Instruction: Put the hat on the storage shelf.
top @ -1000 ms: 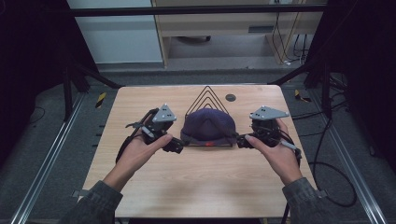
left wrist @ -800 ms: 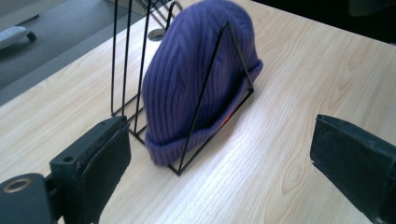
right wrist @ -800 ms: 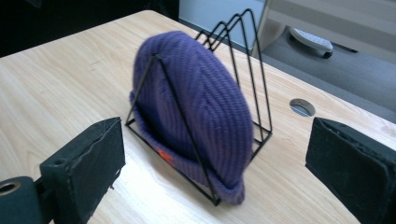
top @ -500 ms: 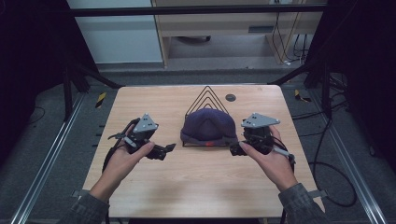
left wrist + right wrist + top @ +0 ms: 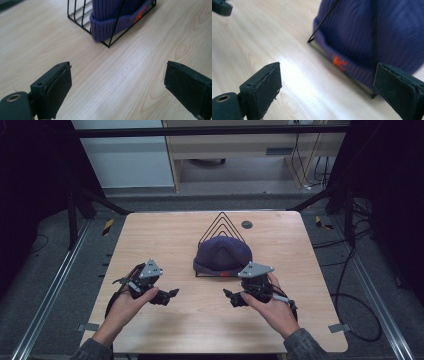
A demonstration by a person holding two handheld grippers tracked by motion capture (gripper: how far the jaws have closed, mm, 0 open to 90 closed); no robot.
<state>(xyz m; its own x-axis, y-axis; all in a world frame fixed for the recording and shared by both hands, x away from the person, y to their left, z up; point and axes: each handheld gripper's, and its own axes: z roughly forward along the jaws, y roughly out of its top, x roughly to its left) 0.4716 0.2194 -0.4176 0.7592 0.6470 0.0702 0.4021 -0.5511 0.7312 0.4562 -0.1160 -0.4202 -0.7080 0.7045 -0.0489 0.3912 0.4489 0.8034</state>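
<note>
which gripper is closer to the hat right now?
The right gripper. Its jaws sit just below the hat on the wire rack, near the orange logo; the left gripper is farther off to the side.

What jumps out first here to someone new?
The purple knit beanie draped over a black triangular wire rack, centre of the wooden table. An orange mark sits on its cuff. Nearer the person, the left gripper and right gripper flank it, jaws open, holding nothing.
</note>
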